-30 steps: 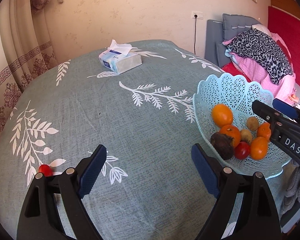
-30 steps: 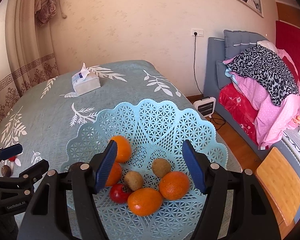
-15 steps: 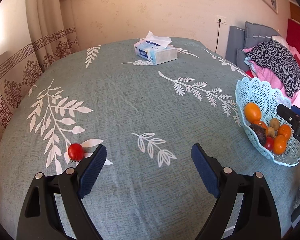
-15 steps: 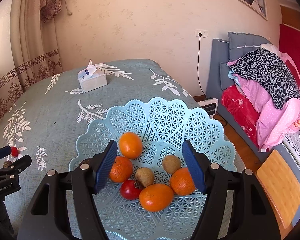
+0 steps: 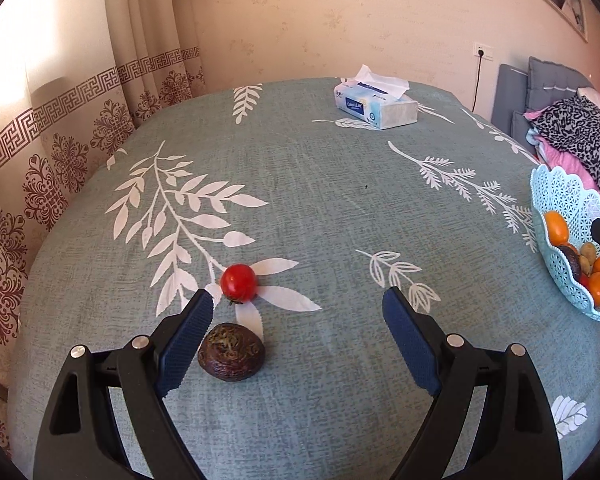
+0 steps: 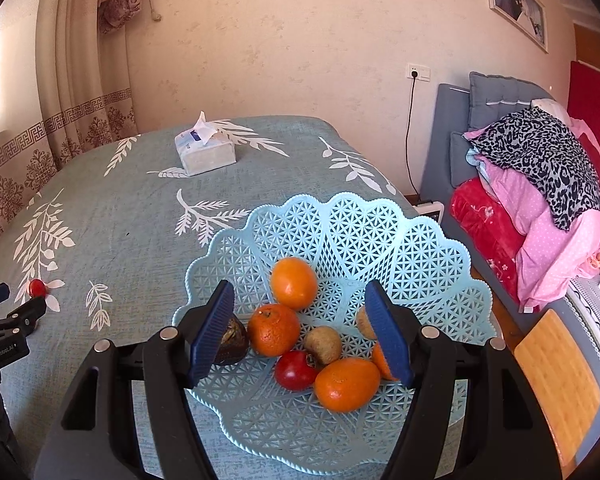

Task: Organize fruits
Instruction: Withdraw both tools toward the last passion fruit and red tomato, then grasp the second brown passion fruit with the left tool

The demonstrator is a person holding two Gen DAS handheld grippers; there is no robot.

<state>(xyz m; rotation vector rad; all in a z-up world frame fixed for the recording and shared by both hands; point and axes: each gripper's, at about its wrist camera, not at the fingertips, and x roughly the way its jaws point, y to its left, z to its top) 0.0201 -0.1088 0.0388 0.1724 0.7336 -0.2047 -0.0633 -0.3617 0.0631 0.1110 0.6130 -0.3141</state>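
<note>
My left camera sits low over the worktop [image 5: 300, 184], facing the tissue box [image 5: 376, 110]. My right camera hovers close above the basket [image 6: 340, 232], facing that same box [image 6: 205, 152]; both views share it.

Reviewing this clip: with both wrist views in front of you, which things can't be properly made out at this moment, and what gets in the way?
- Dark fruit in the basket, right wrist view: half hidden behind the right gripper finger.
- One kiwi and one orange, same view: partly covered by the other finger.
- Basket fruit, left wrist view: small at the frame's right edge.
- Dark wrinkled fruit on the table: kind unclear.
- Left gripper: cut off in the right wrist view.
</note>
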